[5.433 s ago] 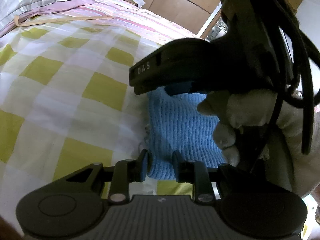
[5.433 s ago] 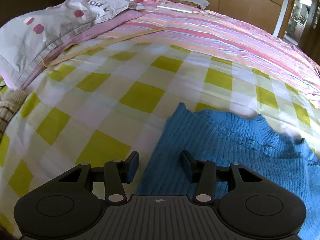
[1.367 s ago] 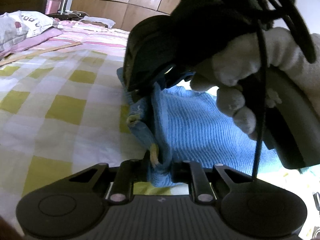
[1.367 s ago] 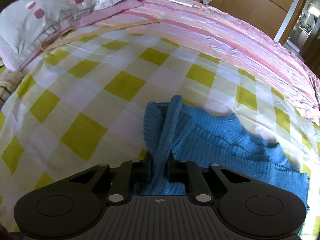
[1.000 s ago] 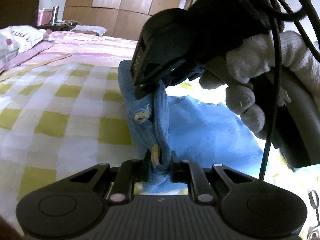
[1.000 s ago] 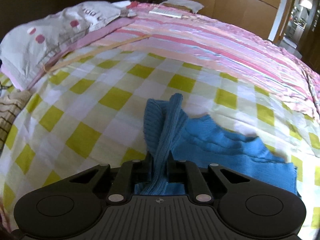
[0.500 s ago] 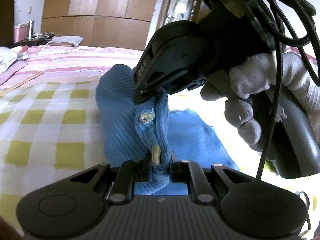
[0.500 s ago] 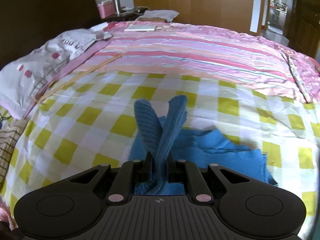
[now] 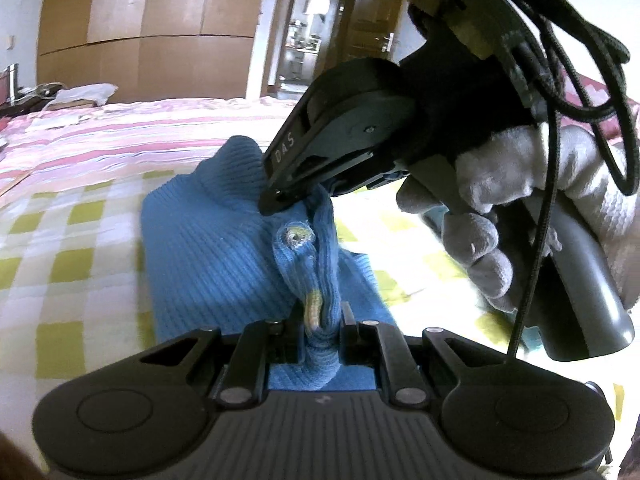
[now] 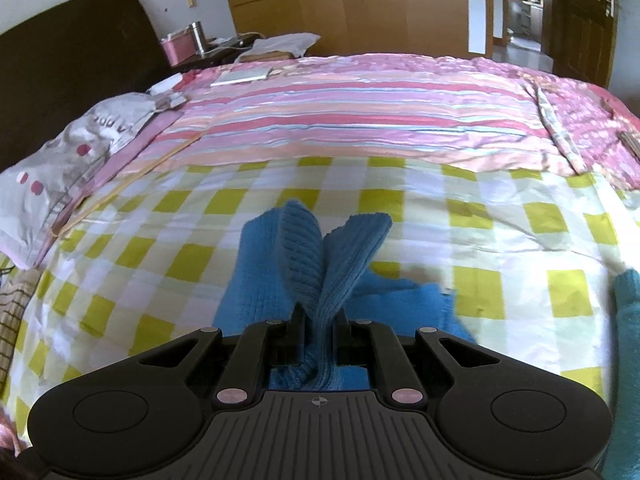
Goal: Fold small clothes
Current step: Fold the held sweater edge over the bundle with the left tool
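Yellow-and-white checked bedsheet (image 10: pixel 168 264) across the centre, pink striped quilt (image 10: pixel 360 120) at 12 o'clock, grey spotted pillow (image 10: pixel 72 160) at 9 o'clock, wooden wardrobe (image 10: pixel 344 4) behind, pink box (image 10: pixel 178 49) and metal cup (image 10: pixel 197 36) at 11 o'clock.

I am in a home bedroom. A bed (image 10: pixel 500 240) fills the frame, spread with a yellow-checked sheet (image 10: pixel 192 264) and a pink striped quilt (image 10: pixel 360 120). A pillow (image 10: pixel 64 168) lies at the left by the dark headboard (image 10: pixel 72 80). Wooden wardrobes (image 10: pixel 344 4) line the top, with an open doorway (image 10: pixel 524 4) at upper right.
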`<move>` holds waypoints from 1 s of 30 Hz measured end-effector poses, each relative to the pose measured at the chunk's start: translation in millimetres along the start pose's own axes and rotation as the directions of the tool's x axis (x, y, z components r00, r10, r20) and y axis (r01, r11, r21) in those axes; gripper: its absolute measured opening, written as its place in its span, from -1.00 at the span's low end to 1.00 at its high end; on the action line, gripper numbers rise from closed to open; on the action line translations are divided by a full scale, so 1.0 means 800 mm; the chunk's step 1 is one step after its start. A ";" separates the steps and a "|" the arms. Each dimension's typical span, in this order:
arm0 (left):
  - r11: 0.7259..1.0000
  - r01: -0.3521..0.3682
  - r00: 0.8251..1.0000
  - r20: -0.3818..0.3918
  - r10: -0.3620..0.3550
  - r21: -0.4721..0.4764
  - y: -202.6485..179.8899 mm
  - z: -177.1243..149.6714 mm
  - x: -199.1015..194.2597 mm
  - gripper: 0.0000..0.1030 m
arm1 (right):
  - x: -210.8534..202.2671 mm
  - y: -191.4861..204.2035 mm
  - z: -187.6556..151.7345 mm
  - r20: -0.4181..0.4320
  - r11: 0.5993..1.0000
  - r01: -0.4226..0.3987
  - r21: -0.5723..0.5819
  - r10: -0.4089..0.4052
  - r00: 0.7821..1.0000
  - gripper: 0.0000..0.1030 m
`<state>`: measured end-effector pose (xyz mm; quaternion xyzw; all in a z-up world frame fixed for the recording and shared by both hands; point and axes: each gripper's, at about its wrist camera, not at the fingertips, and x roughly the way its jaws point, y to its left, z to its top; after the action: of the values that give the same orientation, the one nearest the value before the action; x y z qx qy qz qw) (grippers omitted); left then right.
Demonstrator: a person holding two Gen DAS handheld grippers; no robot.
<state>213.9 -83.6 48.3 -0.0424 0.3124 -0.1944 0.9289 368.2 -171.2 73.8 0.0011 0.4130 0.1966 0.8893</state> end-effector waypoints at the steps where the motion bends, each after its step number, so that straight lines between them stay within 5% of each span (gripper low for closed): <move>1: 1.000 0.002 1.000 -0.004 -0.002 0.006 -0.005 0.001 0.006 -0.62 | 0.000 -0.009 -0.001 0.000 1.000 0.000 0.011 0.000 1.000 -0.80; 22: 0.999 0.011 0.993 -0.117 -0.006 0.042 -0.053 -0.017 0.089 -0.61 | 0.043 -0.108 -0.051 -0.030 0.992 -0.005 0.126 0.009 0.999 -0.79; 30: 0.997 0.026 0.993 -0.113 -0.017 0.077 -0.063 -0.018 0.087 -0.51 | 0.033 -0.121 -0.057 -0.008 0.987 -0.014 0.161 0.016 1.000 -0.62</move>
<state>239.3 -156.5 7.9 0.0019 0.3560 -0.2186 0.9086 383.8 -258.6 8.0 0.0751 0.4314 0.1692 0.8829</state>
